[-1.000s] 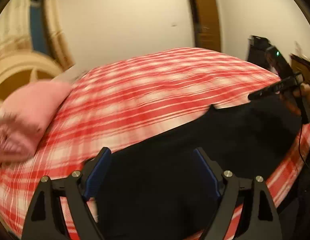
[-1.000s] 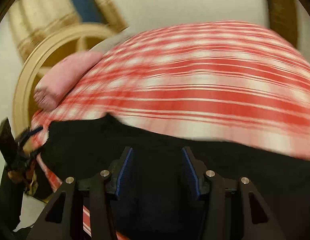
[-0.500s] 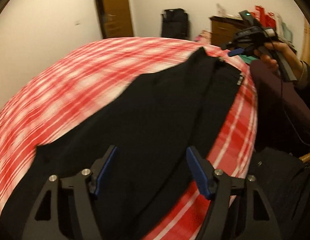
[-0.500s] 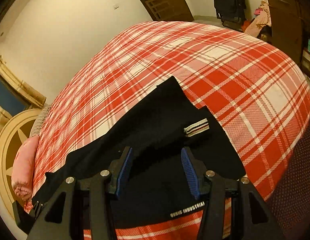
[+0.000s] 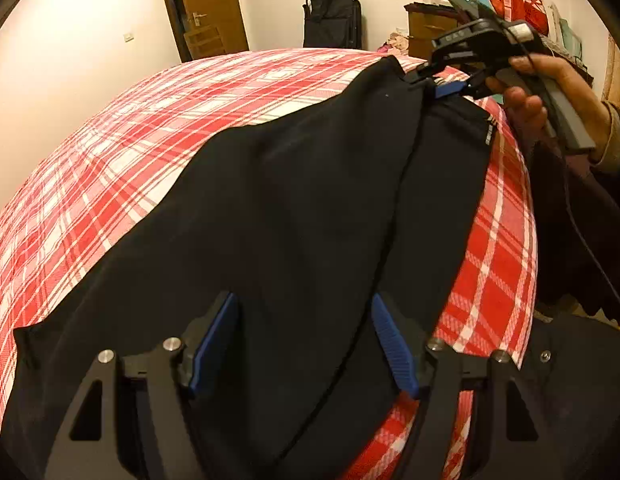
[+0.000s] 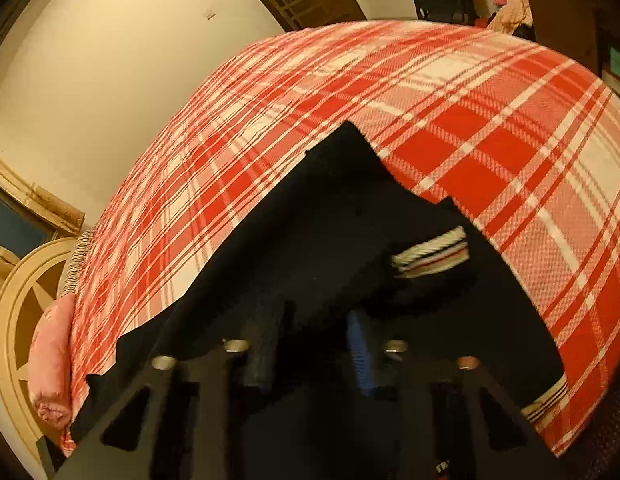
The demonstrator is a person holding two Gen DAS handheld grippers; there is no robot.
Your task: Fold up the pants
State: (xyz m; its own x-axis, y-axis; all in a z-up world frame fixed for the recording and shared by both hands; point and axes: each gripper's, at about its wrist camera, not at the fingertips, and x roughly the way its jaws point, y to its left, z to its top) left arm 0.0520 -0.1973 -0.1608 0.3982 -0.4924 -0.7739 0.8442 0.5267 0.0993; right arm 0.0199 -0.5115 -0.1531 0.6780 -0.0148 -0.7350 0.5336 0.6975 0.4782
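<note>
Black pants (image 5: 310, 208) lie flat along the near edge of a bed with a red and white plaid cover (image 5: 158, 120). My left gripper (image 5: 302, 344) is open and hovers just above the leg end of the pants. My right gripper (image 5: 442, 86) shows at the far waistband end, its fingers closing around the black fabric edge. In the right wrist view the pants (image 6: 310, 248) fill the lower middle, a striped waistband lining (image 6: 430, 256) shows, and the right gripper (image 6: 310, 344) is low over the cloth with its blue pads narrowly apart.
A pink pillow (image 6: 50, 364) and a cream headboard (image 6: 10, 320) are at the head of the bed. A brown door (image 5: 206, 8), a black bag (image 5: 332, 20) and a cluttered dresser (image 5: 430, 28) stand behind the bed. The person's body (image 5: 582, 240) is at the right.
Both grippers swung from facing the headboard to facing the foot of the bed. The right gripper has dropped onto the waistband and its fingers have narrowed.
</note>
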